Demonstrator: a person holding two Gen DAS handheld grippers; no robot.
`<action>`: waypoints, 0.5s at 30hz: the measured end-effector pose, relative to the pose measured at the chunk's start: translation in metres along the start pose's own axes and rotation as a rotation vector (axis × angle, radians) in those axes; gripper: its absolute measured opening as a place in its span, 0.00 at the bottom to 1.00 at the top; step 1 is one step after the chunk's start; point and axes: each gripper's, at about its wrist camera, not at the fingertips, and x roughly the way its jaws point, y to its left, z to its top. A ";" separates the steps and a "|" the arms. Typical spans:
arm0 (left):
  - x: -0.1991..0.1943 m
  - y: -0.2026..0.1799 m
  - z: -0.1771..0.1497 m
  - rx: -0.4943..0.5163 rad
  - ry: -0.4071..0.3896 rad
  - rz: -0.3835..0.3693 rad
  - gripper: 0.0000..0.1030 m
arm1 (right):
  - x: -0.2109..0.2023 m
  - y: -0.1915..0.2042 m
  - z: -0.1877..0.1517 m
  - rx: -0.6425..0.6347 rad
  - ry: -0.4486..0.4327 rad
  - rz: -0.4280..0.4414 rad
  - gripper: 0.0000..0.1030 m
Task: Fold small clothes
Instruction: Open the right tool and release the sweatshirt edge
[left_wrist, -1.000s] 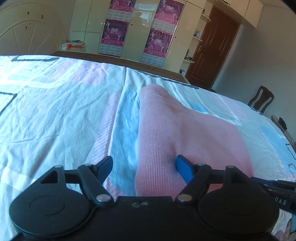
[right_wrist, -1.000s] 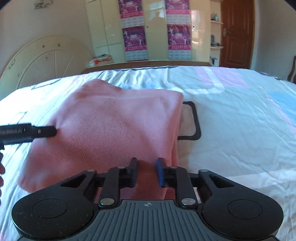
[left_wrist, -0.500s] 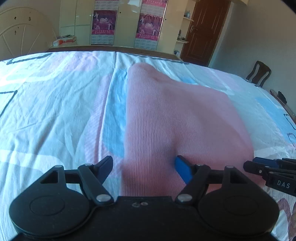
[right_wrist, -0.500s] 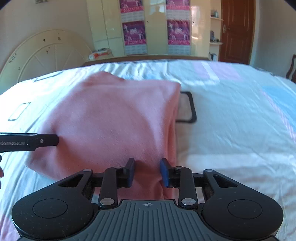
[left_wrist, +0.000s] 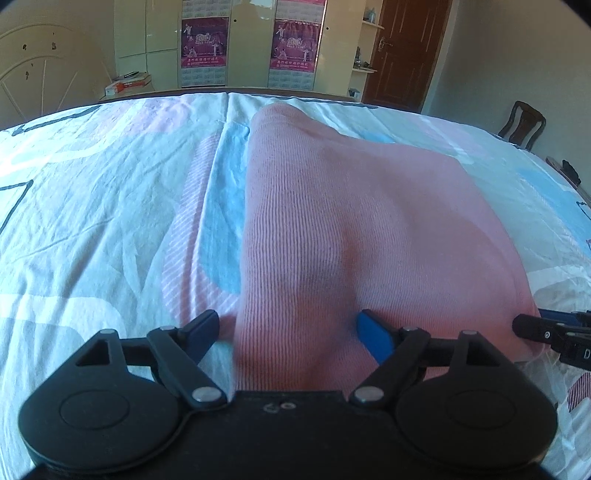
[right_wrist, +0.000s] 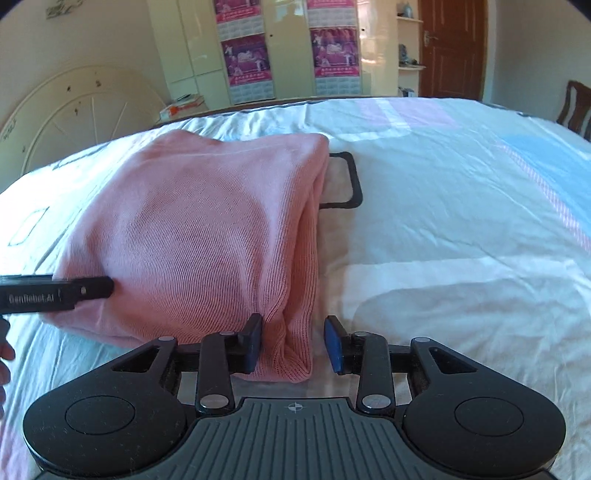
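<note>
A folded pink ribbed knit garment (left_wrist: 351, 221) lies flat on the bed sheet (left_wrist: 92, 221). Its near left corner sits between the wide-spread fingers of my left gripper (left_wrist: 288, 330). Those jaws are opening, and the left pad stands clear of the cloth. In the right wrist view the garment (right_wrist: 207, 236) has its near right corner, several layers thick, between the fingers of my right gripper (right_wrist: 293, 343). The left pad touches the fabric while the right pad stands off it, so this gripper is open. Each view shows the other gripper's finger at the garment's edge.
The sheet (right_wrist: 461, 221) is white with blue and pink patches and a black square outline (right_wrist: 351, 184) beside the garment. Beyond the bed are a headboard (right_wrist: 74, 110), a wardrobe with posters (left_wrist: 291, 48), a brown door (left_wrist: 402, 55) and a chair (left_wrist: 521, 125). A person's fingers (right_wrist: 4, 354) show at the left edge.
My right gripper's jaws have spread and let go of the garment's right corner. The left jaws have widened a little. Both views have shifted along the garment's near edge.
</note>
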 end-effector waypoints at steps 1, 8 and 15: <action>-0.002 0.001 0.000 -0.002 0.007 -0.009 0.79 | -0.002 0.000 -0.001 0.006 -0.004 -0.007 0.34; -0.008 0.015 -0.012 0.054 0.012 -0.094 0.80 | -0.012 0.001 -0.006 0.106 -0.014 -0.069 0.34; -0.019 0.028 -0.010 0.049 0.038 -0.200 0.78 | -0.022 0.011 -0.011 0.178 -0.023 -0.162 0.34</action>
